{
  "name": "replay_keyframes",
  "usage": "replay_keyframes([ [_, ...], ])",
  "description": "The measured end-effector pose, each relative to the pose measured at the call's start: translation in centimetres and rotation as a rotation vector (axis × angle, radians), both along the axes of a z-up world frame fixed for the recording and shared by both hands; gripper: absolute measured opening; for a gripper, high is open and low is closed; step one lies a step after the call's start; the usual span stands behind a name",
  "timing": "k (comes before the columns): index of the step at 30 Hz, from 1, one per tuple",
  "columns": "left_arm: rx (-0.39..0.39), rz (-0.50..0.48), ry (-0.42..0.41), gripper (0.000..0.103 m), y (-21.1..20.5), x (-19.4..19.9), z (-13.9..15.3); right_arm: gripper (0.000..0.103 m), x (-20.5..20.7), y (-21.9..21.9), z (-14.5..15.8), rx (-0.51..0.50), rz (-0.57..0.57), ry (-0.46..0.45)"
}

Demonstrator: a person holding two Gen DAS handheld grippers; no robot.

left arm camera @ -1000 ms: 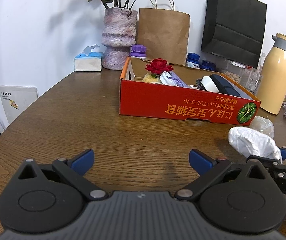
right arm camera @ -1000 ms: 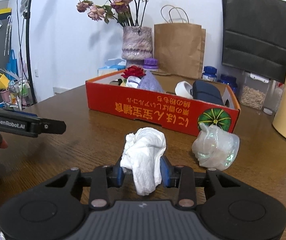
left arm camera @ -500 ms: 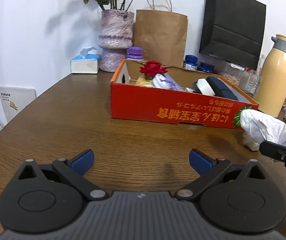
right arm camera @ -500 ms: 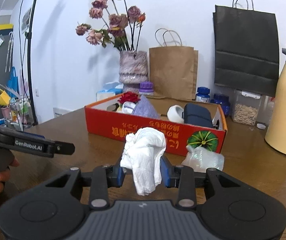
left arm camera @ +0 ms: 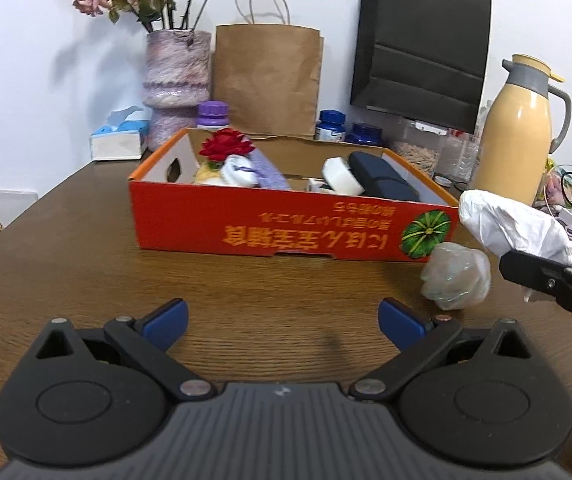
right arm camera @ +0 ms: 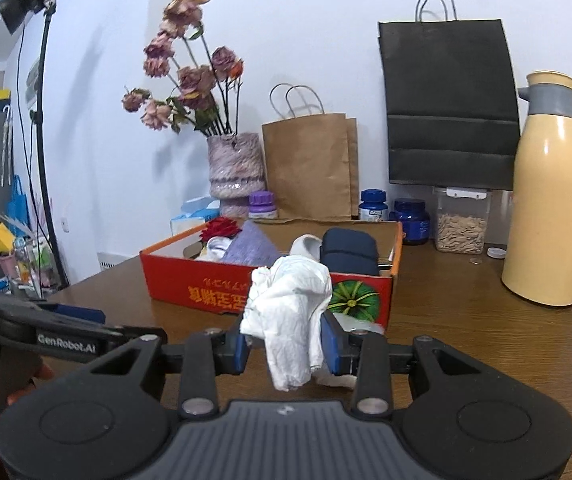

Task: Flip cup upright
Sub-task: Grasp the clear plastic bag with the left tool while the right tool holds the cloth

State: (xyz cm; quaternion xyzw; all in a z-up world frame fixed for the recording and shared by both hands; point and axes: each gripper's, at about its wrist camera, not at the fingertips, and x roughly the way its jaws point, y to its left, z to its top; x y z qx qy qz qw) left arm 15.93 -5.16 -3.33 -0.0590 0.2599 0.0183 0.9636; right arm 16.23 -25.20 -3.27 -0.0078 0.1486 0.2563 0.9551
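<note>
White crumpled tissue [right arm camera: 289, 312] sits pinched in our right gripper [right arm camera: 286, 344], lifted off the wooden table [left arm camera: 86, 248]; our left gripper [left arm camera: 282, 320] hangs spread and empty. Next we likely reach for the clear crinkled cup [left arm camera: 455, 276], lying beside the red box [left arm camera: 246, 228]. Its rim is hard to make out.

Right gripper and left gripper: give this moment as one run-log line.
right gripper: shut on white crumpled cloth | left gripper: open, empty | clear plastic cup: on table beside red box
</note>
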Motion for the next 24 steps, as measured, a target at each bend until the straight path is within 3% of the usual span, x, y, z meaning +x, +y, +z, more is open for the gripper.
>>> replay_keyframes([
  [24, 0.040, -0.084, -0.015, 0.103, -10.9, 3.2, 0.4, 0.035, 2.8, -9.1, -0.5, 0.021, -0.131, 0.019],
])
